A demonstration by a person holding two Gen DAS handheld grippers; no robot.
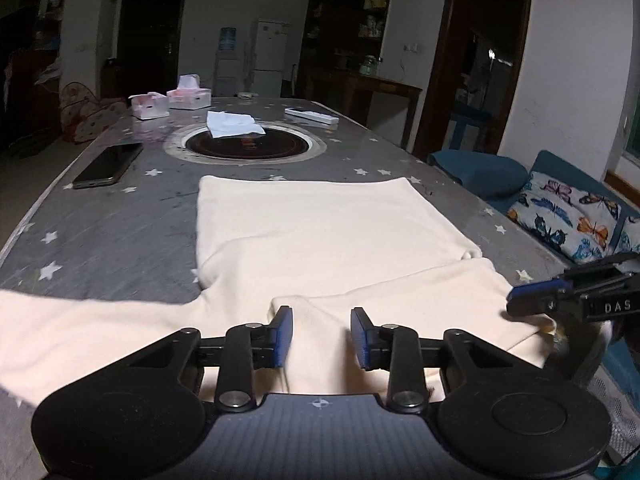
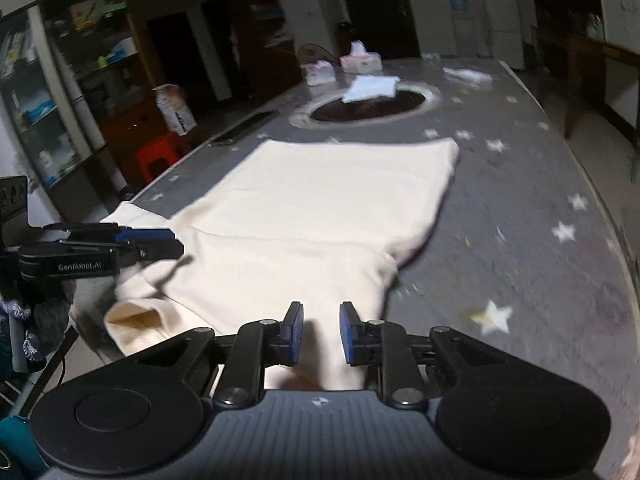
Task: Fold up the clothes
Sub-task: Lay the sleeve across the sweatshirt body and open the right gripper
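My left gripper point(image 1: 322, 338) has its jaws parted, with cream fabric lying between the blue pads point(image 1: 284, 336); they aren't pinching it. My right gripper point(image 2: 321, 334) is the same: jaws apart, a fold of cloth running up between them, not clamped. The cream garment point(image 1: 320, 236) lies flat on the grey star-print table point(image 1: 120, 216), its body spread ahead of both grippers toward the round burner inset point(image 1: 248, 145). One sleeve trails off to my left along the near table edge. The other sleeve is folded across the near side, and its cuff end sits just under the right gripper as seen from the left wrist view. In the right wrist view the open cuff point(image 2: 136, 320) hangs at the table edge, below my left gripper. Beyond the garment: a phone point(image 1: 108, 168), white folded cloth point(image 1: 234, 124) on the burner rim, and tissue boxes point(image 1: 188, 96) at the far end.
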